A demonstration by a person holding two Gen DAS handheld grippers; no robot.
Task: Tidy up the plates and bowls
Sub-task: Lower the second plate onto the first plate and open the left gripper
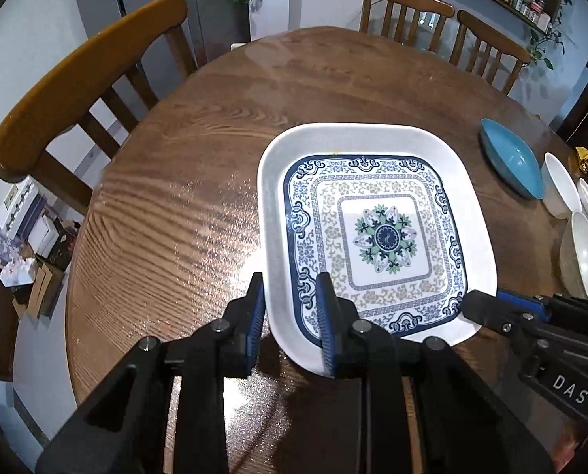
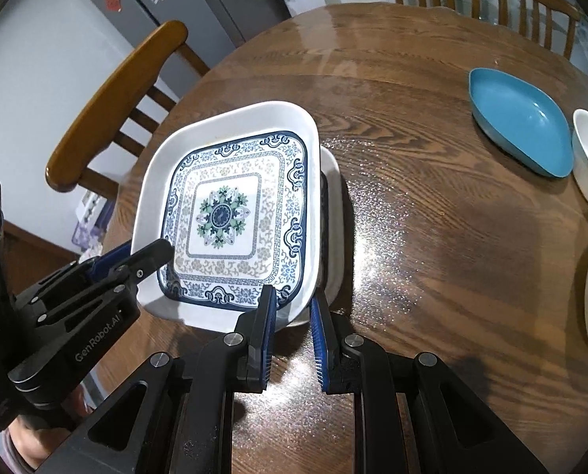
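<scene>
From the left wrist: patterned square plate [image 1: 377, 233] over the table [image 1: 167, 213], left gripper [image 1: 290, 316] clamped on its near rim; blue dish [image 1: 511, 158] and white bowls [image 1: 562, 185] unsorted at right. From the right wrist: right gripper [image 2: 292, 331] pinching the plate's near corner, a second plate [image 2: 331, 213] directly beneath, stacking nearly done

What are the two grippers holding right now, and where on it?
Both hold the patterned square plate by its near rim: the left gripper at the near-left corner, the right gripper at the near-right corner. A second plate lies beneath.
</scene>
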